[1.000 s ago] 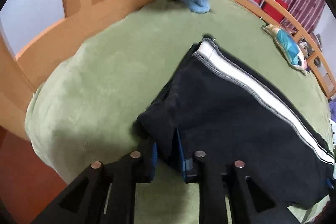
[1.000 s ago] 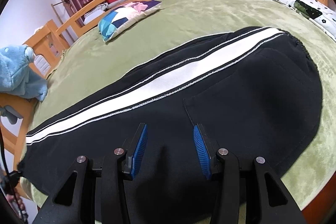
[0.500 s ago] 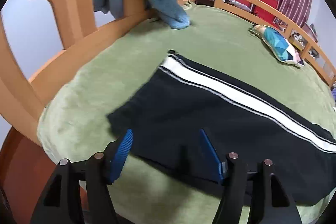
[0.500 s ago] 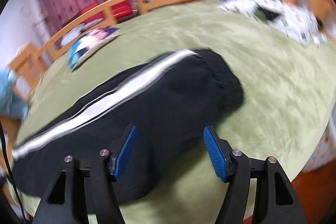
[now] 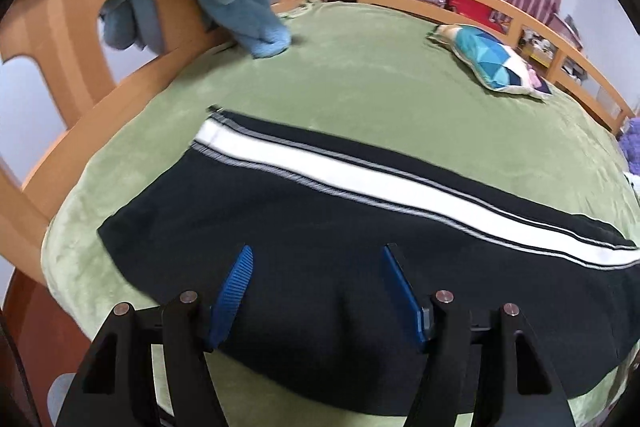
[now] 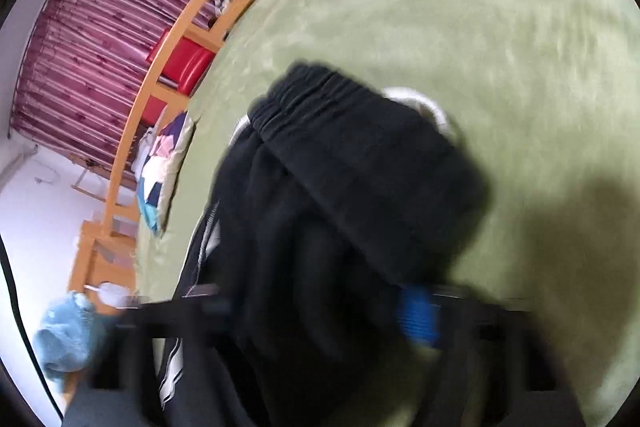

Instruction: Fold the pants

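Black pants (image 5: 304,227), white side stripe, laid flat

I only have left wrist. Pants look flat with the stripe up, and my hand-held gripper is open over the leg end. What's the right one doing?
Observer: The right hand-held gripper is at the waistband end, and the pants there look bunched up rather than flat.
Operator: Is it closed on the fabric?
Observer: Can't tell. That view is motion-blurred; dark cloth covers the gap and only one blue pad shows.
Operator: Anything in the way on that side?
Observer: Past the waistband there is only bare green blanket; the patchwork pillow lies off by the wooden rail.
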Available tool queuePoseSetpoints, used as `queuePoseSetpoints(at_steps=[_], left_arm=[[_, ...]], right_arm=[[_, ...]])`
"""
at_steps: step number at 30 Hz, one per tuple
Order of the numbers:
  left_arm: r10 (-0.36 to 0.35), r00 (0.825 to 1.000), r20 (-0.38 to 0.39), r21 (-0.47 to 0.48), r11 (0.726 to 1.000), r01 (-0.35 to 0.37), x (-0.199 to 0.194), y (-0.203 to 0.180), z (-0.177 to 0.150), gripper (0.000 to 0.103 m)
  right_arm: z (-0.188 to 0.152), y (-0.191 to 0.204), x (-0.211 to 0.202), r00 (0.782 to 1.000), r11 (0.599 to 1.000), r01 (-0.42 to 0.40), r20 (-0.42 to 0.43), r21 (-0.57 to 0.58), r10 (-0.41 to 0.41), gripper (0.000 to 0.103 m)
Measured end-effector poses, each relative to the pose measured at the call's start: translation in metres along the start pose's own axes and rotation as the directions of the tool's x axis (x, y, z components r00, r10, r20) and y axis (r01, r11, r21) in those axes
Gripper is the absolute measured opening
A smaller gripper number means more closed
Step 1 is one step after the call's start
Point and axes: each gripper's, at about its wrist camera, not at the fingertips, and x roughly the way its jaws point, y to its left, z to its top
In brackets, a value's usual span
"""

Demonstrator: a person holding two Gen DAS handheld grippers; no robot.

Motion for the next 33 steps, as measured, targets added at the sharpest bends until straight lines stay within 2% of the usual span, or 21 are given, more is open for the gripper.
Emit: queuePoseSetpoints(at_steps=[2, 4, 5, 6, 8, 10, 11, 12, 14, 15, 17, 20, 23, 25, 27, 31, 33], left_arm=[[-0.004, 1.000, 0.015, 0.013, 1.000, 0.004, -0.004, -0.005, 0.003, 0.064], [-0.001, 0.999, 0.033, 0.012, 1.000, 0.001, -0.009, -0.005, 0.004, 0.064], [-0.003, 0.999, 0.038, 0.005, 1.000, 0.003, -0.011, -0.002, 0.003, 0.064], [-0.016, 0.999, 0.037, -0.004, 1.000, 0.016, -0.012, 0.001, 0.002, 0.064], [-0.029, 0.999, 0.027, -0.018, 0.999, 0.030, -0.010, 0.010, -0.001, 0.064], [-0.027, 1.000, 0.012, -0.023, 0.999, 0.028, -0.007, 0.021, -0.005, 0.064], [-0.028, 1.000, 0.008, -0.026, 0.999, 0.028, -0.006, 0.025, -0.006, 0.064], [-0.024, 1.000, 0.007, -0.032, 0.999, 0.025, -0.005, 0.033, -0.009, 0.064], [-0.008, 1.000, 0.005, -0.049, 0.999, 0.008, -0.004, 0.050, -0.013, 0.064], [-0.003, 1.000, 0.005, -0.061, 0.998, 0.003, -0.003, 0.060, -0.015, 0.064], [-0.009, 1.000, 0.004, -0.093, 0.996, 0.009, 0.000, 0.083, -0.020, 0.064], [-0.012, 1.000, 0.011, -0.127, 0.992, 0.014, 0.003, 0.113, -0.030, 0.064], [-0.016, 1.000, 0.015, -0.159, 0.987, 0.018, 0.010, 0.140, -0.039, 0.063], [-0.035, 0.999, 0.002, -0.183, 0.983, 0.035, 0.017, 0.155, -0.041, 0.063], [-0.082, 0.997, -0.015, -0.204, 0.976, 0.077, 0.028, 0.168, -0.041, 0.063], [-0.125, 0.992, 0.008, -0.263, 0.957, 0.122, 0.045, 0.192, -0.031, 0.063], [-0.141, 0.990, 0.013, -0.277, 0.951, 0.139, 0.055, 0.199, -0.022, 0.064]], right_arm=[[0.011, 0.028, -0.026, 0.998, 0.989, 0.015, 0.070, -0.146, -0.005, 0.031], [0.016, 0.047, -0.065, 0.980, 0.967, -0.069, 0.167, -0.243, 0.112, 0.032], [0.017, 0.050, -0.073, 0.975, 0.959, -0.068, 0.186, -0.275, 0.122, 0.033], [0.017, 0.051, -0.074, 0.976, 0.955, -0.035, 0.196, -0.296, 0.097, 0.036], [0.013, 0.039, -0.052, 0.986, 0.950, 0.082, 0.164, -0.301, -0.033, 0.057], [0.009, 0.023, -0.023, 0.981, 0.934, 0.194, 0.077, -0.300, -0.179, 0.056], [0.003, 0.007, -0.009, 0.968, 0.929, 0.241, 0.007, -0.282, -0.249, 0.054], [-0.005, -0.002, -0.007, 0.965, 0.932, 0.250, -0.008, -0.262, -0.261, 0.054], [-0.021, -0.008, -0.022, 0.971, 0.940, 0.240, 0.048, -0.244, -0.235, 0.057], [-0.027, -0.005, -0.028, 0.967, 0.933, 0.256, 0.066, -0.253, -0.247, 0.057], [-0.043, 0.007, -0.038, 0.954, 0.908, 0.299, 0.087, -0.294, -0.286, 0.057], [-0.062, 0.031, -0.046, 0.948, 0.884, 0.318, 0.097, -0.343, -0.304, 0.057], [-0.087, 0.059, -0.060, 0.938, 0.836, 0.346, 0.138, -0.425, -0.317, 0.057], [-0.108, 0.091, -0.059, 0.934, 0.798, 0.358, 0.171, -0.484, -0.315, 0.057], [-0.125, 0.117, -0.058, 0.939, 0.780, 0.343, 0.168, -0.523, -0.300, 0.057], [-0.169, 0.153, -0.052, 0.961, 0.776, 0.273, 0.130, -0.569, -0.242, 0.057], [-0.188, 0.163, -0.042, 0.957, 0.759, 0.282, 0.119, -0.587, -0.263, 0.057]])
